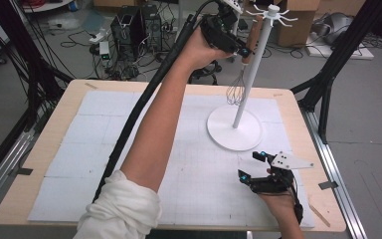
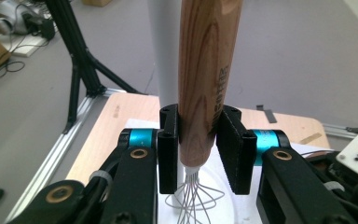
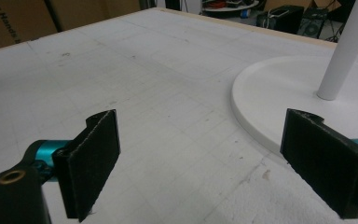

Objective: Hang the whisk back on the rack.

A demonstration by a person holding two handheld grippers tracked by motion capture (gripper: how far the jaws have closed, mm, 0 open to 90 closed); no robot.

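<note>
A whisk with a wooden handle [image 1: 252, 37] and wire loops [image 1: 235, 92] hangs upright beside the pole of a white rack [image 1: 251, 74]. Its top is up among the rack's hooks [image 1: 273, 15]; whether it hangs on one I cannot tell. My left gripper [image 1: 246, 51] is raised high and shut on the handle. In the left gripper view both pads press the lower handle [image 2: 208, 70], with the wires [image 2: 193, 196] below and the pole [image 2: 163, 46] behind. My right gripper [image 1: 250, 166] rests low over the mat, open and holding nothing [image 3: 209, 158].
The rack's round white base [image 1: 235, 129] stands on a gridded white mat [image 1: 104, 134] over a wooden table [image 1: 40, 149]. The base edge [image 3: 279, 93] lies just ahead of the right gripper. Tripod legs [image 1: 328, 74], computers and cables are on the floor beyond the table.
</note>
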